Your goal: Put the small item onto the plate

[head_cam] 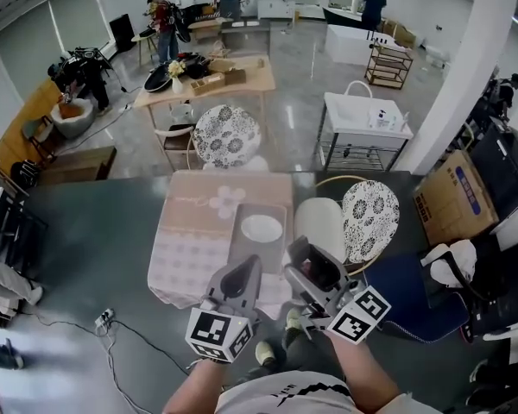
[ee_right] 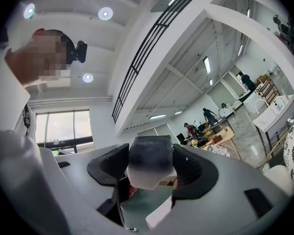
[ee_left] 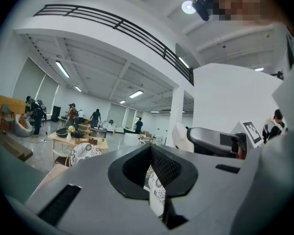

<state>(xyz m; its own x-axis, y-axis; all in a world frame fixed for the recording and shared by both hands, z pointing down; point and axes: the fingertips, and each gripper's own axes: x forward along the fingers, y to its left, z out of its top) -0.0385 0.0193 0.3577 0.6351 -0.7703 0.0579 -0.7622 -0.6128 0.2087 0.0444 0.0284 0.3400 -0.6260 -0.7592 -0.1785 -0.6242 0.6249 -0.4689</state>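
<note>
A white plate [head_cam: 262,228] lies on a grey tray [head_cam: 263,210] on the pink-clothed table [head_cam: 190,231] ahead of me. Both grippers are raised near my chest, short of the table's near edge. My right gripper [head_cam: 304,261] [ee_right: 152,175] is shut on a small grey-and-white item [ee_right: 152,166], held tilted upward, with something reddish showing behind the jaws. My left gripper [head_cam: 246,267] [ee_left: 156,180] is beside it, its jaws together with only a thin slit between them and nothing held.
Two round patterned chairs [head_cam: 227,134] [head_cam: 370,214] and a white chair [head_cam: 319,224] stand round the table. A cardboard box [head_cam: 453,198] is at the right. Cables [head_cam: 104,322] lie on the floor at the left. People work at a wooden table [head_cam: 211,80] far back.
</note>
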